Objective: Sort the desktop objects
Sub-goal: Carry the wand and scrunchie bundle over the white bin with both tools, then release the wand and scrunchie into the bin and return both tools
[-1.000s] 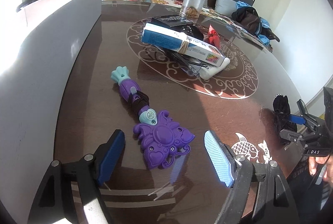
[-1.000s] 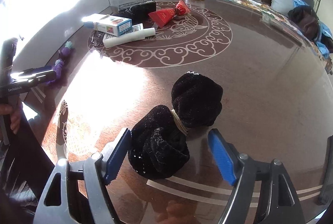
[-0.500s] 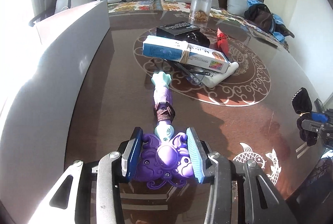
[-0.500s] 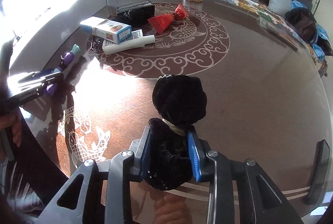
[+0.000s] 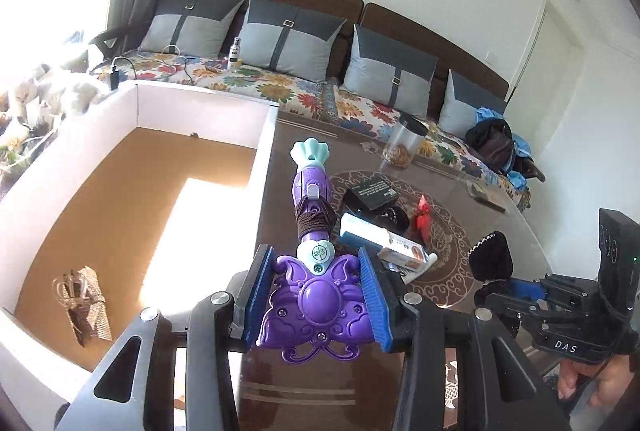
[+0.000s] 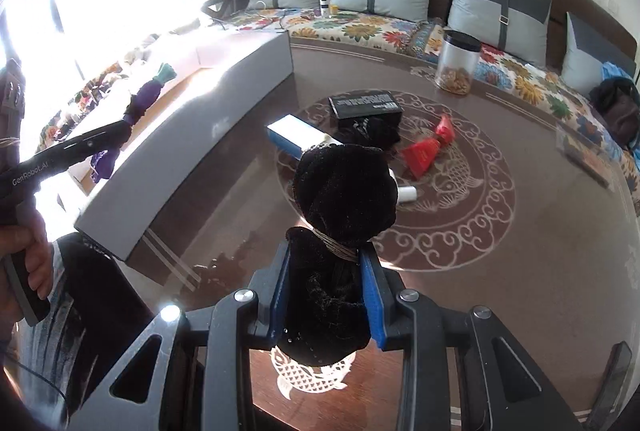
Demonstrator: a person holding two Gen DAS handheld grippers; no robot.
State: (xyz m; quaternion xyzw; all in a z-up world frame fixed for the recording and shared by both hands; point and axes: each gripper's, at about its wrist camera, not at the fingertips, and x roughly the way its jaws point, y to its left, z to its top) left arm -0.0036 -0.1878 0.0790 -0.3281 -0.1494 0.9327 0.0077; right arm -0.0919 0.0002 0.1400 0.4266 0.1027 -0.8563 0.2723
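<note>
Both grippers now hold their things in the air, while one second ago both lay on the tabletop (image 6: 500,263) between open fingers. Left gripper (image 5: 316,295) presses its fingers on the purple toy wand (image 5: 316,295), beside the white box (image 5: 264,147) with the brown floor. Right gripper (image 6: 326,295) is closed on the black cloth bundle (image 6: 344,191), tied with a cord. Letters "DAS" are readable on the right gripper's body in the left view; "GenRobot.AI" is readable on the left one's in the right view.
</note>
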